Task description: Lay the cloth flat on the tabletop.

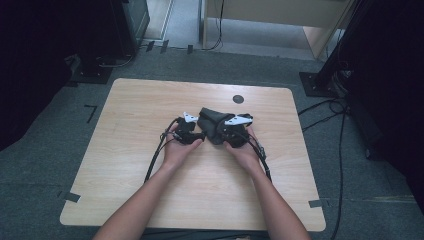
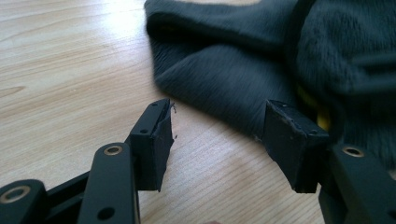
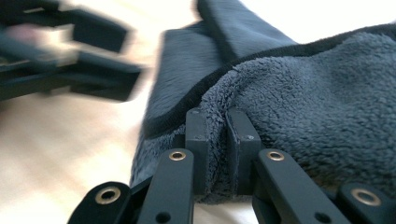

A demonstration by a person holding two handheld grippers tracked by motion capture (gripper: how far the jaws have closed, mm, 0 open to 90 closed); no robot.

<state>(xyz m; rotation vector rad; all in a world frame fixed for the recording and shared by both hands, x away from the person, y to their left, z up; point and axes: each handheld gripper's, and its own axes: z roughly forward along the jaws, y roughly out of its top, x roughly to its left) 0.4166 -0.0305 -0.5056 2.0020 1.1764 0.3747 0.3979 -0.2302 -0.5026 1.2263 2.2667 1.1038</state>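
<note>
Right tongs (image 3: 219,140) pinch dark cloth (image 3: 303,107) fold; left tongs (image 2: 217,135) half-open, cloth edge just ahead.

We're looking along our left gripper (image 2: 217,135), its jaws standing apart over the wooden table (image 2: 70,70) with bare wood between them. A dark grey cloth (image 2: 243,79) lies crumpled just beyond, filling the far right. The right pad (image 2: 292,140) sits against the cloth's near edge; the left pad (image 2: 156,140) is clear of it. A bit of yellow (image 2: 322,119) peeks out beside the right pad.
</note>
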